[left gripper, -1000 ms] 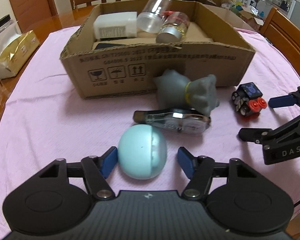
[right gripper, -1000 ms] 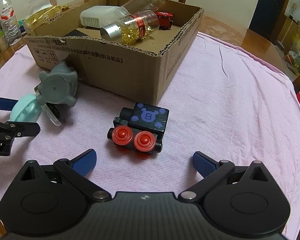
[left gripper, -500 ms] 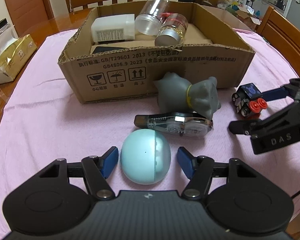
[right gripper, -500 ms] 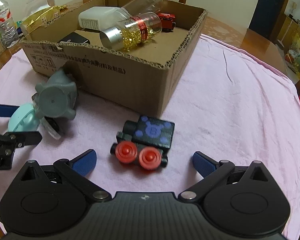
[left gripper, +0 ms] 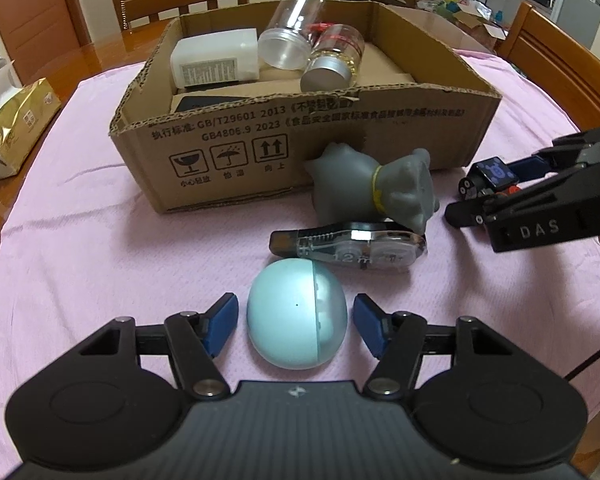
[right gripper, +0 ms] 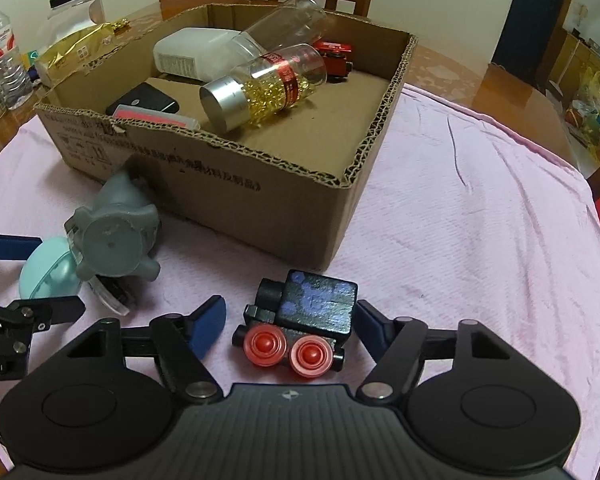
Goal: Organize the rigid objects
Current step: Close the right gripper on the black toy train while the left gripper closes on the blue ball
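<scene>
Right gripper (right gripper: 290, 326) has moved in; fingers wide, around toy train (right gripper: 300, 326). Left gripper (left gripper: 296, 324) fingers wide around blue egg (left gripper: 296, 314). Both ready to grab.

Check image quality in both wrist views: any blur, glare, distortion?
Left wrist: sharp overall, fisheye bowing the cardboard box, glare on the clear plastic tape dispenser. Right wrist: black toy train with red wheels slightly soft between the fingers, dark vignette at the corners.

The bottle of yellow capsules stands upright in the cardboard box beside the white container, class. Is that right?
Not quite. The bottle of yellow capsules lies on its side in the cardboard box, silver cap toward the camera, beside the white container. The right wrist view shows it.
</scene>
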The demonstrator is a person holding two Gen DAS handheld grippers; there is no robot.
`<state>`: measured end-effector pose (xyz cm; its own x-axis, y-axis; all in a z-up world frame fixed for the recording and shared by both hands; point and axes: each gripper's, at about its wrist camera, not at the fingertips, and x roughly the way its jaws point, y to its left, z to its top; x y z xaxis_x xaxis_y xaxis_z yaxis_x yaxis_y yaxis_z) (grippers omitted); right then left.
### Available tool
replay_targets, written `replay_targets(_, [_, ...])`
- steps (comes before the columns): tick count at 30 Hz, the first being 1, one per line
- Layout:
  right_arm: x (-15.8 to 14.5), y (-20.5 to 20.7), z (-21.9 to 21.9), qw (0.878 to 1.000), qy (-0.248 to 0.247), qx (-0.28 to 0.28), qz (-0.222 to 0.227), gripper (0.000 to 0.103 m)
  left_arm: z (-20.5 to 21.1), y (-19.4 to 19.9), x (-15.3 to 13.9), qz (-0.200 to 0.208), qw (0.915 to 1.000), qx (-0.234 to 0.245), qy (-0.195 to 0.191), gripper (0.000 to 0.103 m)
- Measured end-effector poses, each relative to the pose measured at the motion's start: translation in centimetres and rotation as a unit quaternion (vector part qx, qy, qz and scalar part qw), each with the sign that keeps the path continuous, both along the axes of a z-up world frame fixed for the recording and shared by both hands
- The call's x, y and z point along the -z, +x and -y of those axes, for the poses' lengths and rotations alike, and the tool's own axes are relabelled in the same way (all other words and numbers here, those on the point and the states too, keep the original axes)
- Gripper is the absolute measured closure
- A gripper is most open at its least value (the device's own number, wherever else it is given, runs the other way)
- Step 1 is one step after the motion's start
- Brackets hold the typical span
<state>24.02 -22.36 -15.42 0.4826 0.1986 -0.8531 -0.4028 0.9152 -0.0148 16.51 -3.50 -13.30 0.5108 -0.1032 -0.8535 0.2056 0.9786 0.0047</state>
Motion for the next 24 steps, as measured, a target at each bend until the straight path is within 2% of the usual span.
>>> replay_targets(4, [-0.04, 0.06, -0.10, 1.000, -0.007, 0.007, 0.005, 0.032, 0.29, 0.22, -0.15, -0.005, 1.0000, 0.007, 0.002, 0.047])
replay_targets(7, [-0.12, 0.03, -0.26, 1.000, -0.010, 0.009, 0.005, 0.036, 0.33, 0.40, -0.25, -0.012, 0.9999, 0.003, 0.003, 0.048])
replay_targets(13, [-0.18, 0.06, -0.32, 1.000, -0.014, 0.010, 0.004, 0.037, 0.23, 0.53, -0.27, -0.017, 0.9998, 0.003, 0.005, 0.049])
replay_targets(17, [-0.27, 0.08, -0.46, 1.000, -0.017, 0.007, 0.004, 0.045, 0.18, 0.65, -0.34, -0.018, 0.9998, 0.009, 0.005, 0.051])
replay_targets(24, [-0.67, -0.06, -0.40, 1.000, -0.024, -0.006, 0.000, 0.045, -0.17, 0.75, -0.46, -0.029, 0.9993, 0.024, 0.007, 0.051])
